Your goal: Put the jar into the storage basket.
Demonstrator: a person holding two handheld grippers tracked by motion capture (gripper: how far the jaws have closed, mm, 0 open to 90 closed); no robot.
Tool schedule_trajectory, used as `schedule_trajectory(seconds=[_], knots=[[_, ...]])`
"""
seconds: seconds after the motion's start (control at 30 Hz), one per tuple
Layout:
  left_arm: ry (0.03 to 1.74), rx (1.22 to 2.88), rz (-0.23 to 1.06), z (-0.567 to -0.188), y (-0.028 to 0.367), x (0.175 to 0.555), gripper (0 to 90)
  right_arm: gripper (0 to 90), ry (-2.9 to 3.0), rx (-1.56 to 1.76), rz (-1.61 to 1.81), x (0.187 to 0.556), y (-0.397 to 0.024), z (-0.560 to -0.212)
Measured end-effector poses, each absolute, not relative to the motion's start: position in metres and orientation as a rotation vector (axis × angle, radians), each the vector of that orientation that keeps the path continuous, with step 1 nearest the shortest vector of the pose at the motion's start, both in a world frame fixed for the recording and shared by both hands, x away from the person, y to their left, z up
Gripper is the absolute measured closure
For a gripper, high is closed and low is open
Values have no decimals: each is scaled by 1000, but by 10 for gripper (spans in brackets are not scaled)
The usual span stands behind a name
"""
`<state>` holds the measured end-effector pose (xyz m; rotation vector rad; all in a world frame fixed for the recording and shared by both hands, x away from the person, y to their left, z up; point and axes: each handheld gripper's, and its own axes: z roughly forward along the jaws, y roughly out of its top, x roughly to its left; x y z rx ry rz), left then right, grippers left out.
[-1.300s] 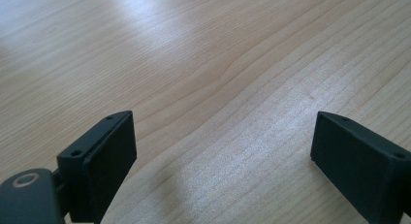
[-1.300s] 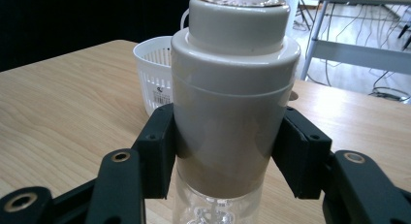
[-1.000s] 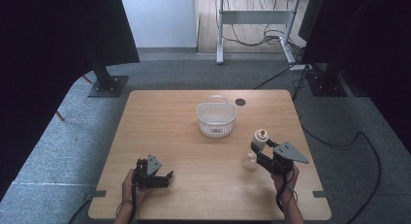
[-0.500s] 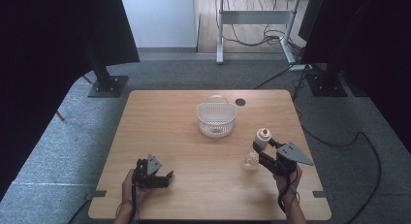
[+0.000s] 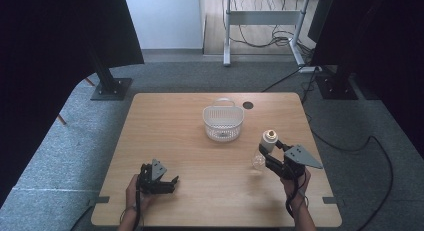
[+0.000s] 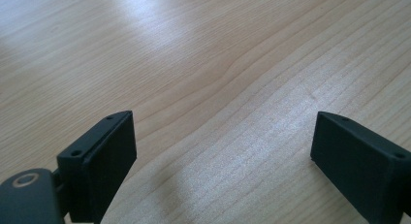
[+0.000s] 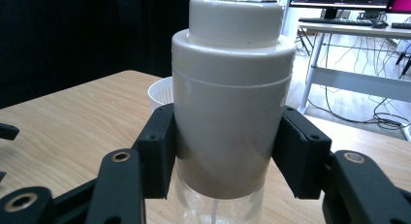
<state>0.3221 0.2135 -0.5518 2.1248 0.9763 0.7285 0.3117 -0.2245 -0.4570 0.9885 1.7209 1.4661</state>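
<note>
The right hand-held gripper (image 7: 224, 146) clamps a white-capped bottle (image 7: 228, 98) upright over the bench (image 5: 175, 136), near the basket (image 5: 223, 123); the left hand-held gripper (image 6: 223, 151), jaws spread and empty, sits low over bare wood

basket (image 5: 223, 123) table (image 5: 170, 136) centre-rear | bottle (image 5: 265, 148) right-front of basket | left gripper (image 5: 175, 182) front-left
</note>
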Motion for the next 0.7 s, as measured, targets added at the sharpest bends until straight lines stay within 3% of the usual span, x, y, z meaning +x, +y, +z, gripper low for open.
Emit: schedule_trajectory(seconds=[0.7], knots=[[968,2129,728,-552,214,322,91,457,1736,937,1466,321,-206,-436]])
